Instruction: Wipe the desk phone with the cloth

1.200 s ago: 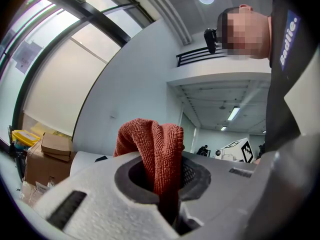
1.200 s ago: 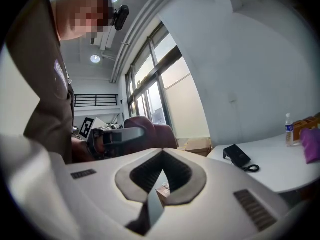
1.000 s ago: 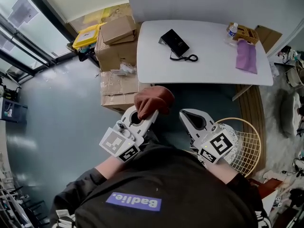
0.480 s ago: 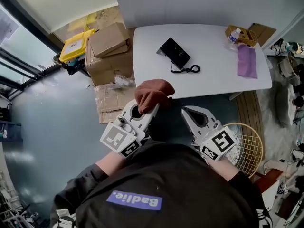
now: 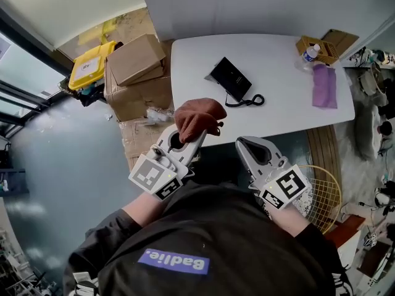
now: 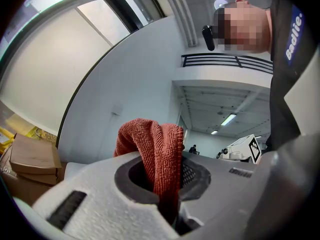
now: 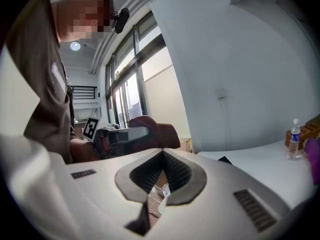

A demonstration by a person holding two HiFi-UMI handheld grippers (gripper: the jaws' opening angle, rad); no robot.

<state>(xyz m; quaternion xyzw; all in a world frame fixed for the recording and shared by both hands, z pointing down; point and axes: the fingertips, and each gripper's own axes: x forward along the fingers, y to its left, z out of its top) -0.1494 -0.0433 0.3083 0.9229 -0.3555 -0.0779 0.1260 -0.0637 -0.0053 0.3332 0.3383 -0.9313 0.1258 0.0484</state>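
Left claw (image 5: 190, 138) grips cloth (image 5: 199, 117) (right claw (image 5: 242, 144) closed)

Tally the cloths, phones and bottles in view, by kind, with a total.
Cloths: 2 (rust cloth gripped in the left tool; purple cloth on the table)
Desk phone: 1
Water bottle: 1
Total: 4
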